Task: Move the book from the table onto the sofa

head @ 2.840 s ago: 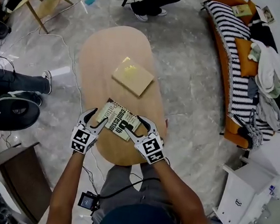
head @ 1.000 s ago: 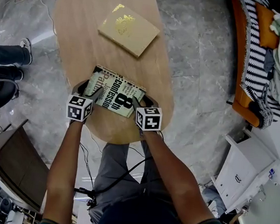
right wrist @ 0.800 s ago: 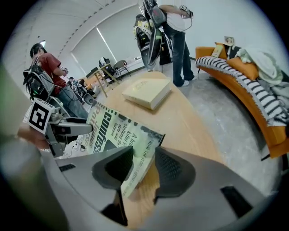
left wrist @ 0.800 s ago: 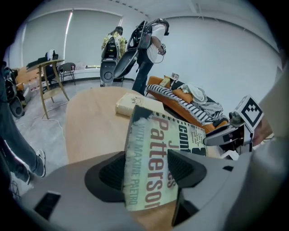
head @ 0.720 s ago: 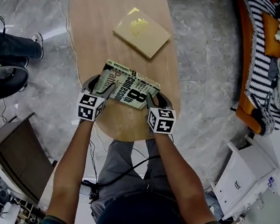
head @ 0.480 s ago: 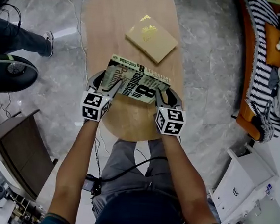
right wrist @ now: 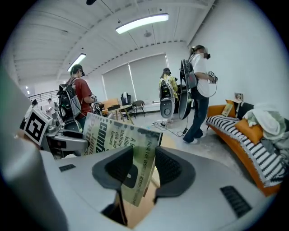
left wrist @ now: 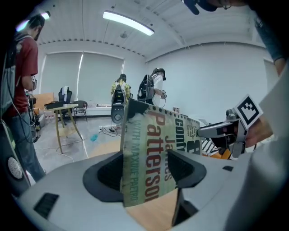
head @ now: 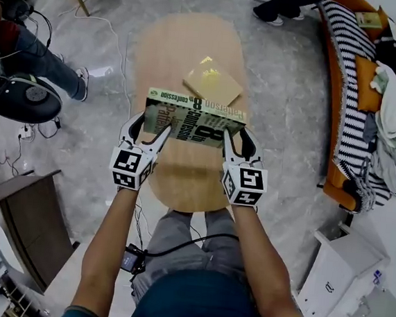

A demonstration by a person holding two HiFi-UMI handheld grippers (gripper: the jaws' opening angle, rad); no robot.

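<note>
Left gripper (head: 150, 126) and right gripper (head: 240, 139) hold the book (head: 195, 119) above the desk (head: 182, 181), fingers (head: 161, 137) clamped on its ends; they should swing together, level, toward the sofa (head: 332, 90).

Over the one table (head: 175, 180), two books are showing. One green book (head: 195, 119) is hanging between two grippers, the left gripper (head: 152, 123) and the right gripper (head: 238, 136), each clamping one end. One tan book (head: 213, 85) is lying near the table's far end. One sofa (right wrist: 239, 146) is standing at the right. Three people are standing beyond: a person in red (right wrist: 81, 97), a person in yellow (right wrist: 168, 88) and a person in white (right wrist: 198, 85).
</note>
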